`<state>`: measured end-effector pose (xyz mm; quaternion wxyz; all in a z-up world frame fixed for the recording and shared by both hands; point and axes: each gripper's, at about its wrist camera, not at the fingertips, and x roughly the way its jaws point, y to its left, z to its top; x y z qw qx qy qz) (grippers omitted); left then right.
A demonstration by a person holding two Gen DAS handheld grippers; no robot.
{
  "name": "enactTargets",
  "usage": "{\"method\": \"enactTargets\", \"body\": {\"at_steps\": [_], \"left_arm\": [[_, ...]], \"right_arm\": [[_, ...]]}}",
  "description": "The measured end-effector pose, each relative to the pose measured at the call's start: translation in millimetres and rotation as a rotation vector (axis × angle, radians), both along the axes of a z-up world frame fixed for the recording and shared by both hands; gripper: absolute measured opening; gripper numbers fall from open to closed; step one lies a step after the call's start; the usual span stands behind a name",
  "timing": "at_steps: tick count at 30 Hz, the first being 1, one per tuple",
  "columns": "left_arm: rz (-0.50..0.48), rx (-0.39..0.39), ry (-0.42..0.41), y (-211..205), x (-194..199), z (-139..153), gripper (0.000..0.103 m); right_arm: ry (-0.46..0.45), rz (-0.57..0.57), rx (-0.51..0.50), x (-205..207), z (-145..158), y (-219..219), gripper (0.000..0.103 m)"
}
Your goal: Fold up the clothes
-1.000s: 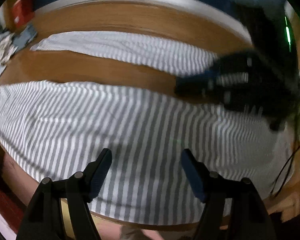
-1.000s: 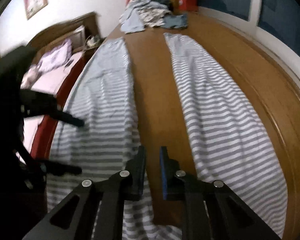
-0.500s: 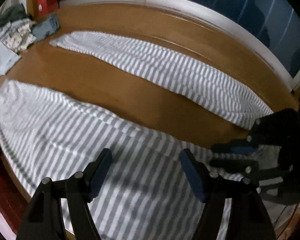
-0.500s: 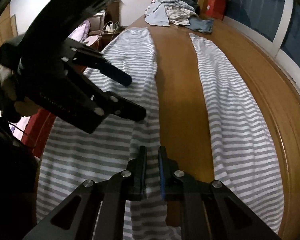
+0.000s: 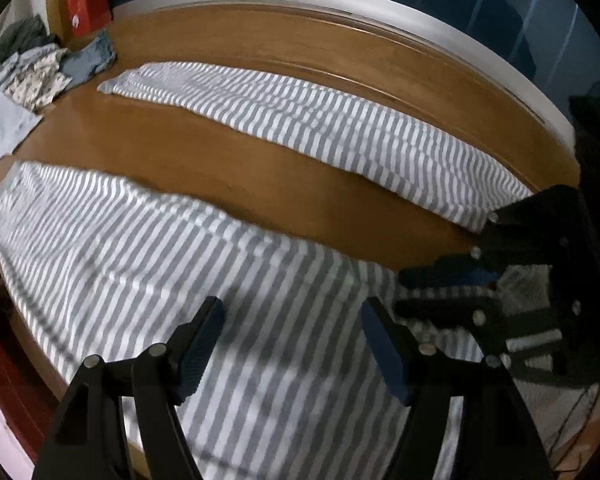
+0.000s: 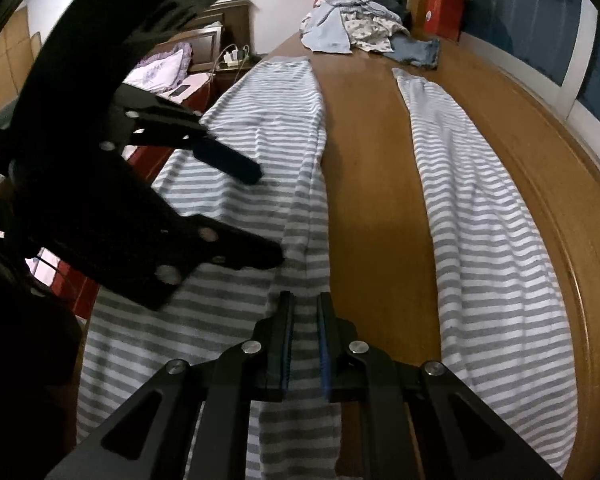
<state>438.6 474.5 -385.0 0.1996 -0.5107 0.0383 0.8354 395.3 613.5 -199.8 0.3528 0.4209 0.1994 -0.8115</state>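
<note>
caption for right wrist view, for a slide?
Right gripper, jaws nearly shut on striped garment edge; open left gripper over it on wooden table.

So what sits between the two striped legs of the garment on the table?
Only bare wooden table lies between the near striped leg and the far striped leg; both wrist views show it.

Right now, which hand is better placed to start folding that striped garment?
Probably the right: its tool has narrow jaws around the grey-and-white striped garment edge, while the left tool hangs wide open above it.
</note>
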Motion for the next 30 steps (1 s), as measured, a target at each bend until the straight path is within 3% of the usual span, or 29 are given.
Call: {"method": "enactTargets", "body": {"at_steps": [3,5,9,12,19,25,30], "left_arm": [[-0.004,0.009,-0.027,-5.7,14.0,1.2,0.068],[-0.013,-0.032,-0.026,-3.5,22.0,-1.0,0.068],[-0.047,-0.136,0.035,7.6,32.6,-4.1,0.070],[-0.039,-0.124,0.033,5.1,32.2,-4.5,0.070],[-0.045,-0.125,0.034,3.3,30.8,-5.1,0.070],[0.014,-0.052,0.001,-10.1,17.9,0.5,0.069],[0.046,-0.080,0.006,-21.3,12.5,-1.8,0.069]], "right_arm": [[-0.004,-0.007,-0.006,1.6,0.1,0.3,0.011],[-0.019,-0.017,-0.016,0.4,0.1,0.6,0.005],[0.004,-0.041,0.007,-2.0,1.4,-2.6,0.004],[0.028,-0.111,0.007,-11.2,4.2,5.1,0.002],[-0.046,-0.142,-0.075,-28.7,7.8,5.3,0.000],[-0.108,-0.168,-0.146,-43.7,10.8,5.4,0.008],[-0.151,-0.159,-0.164,-54.1,7.6,-2.4,0.010]]}}
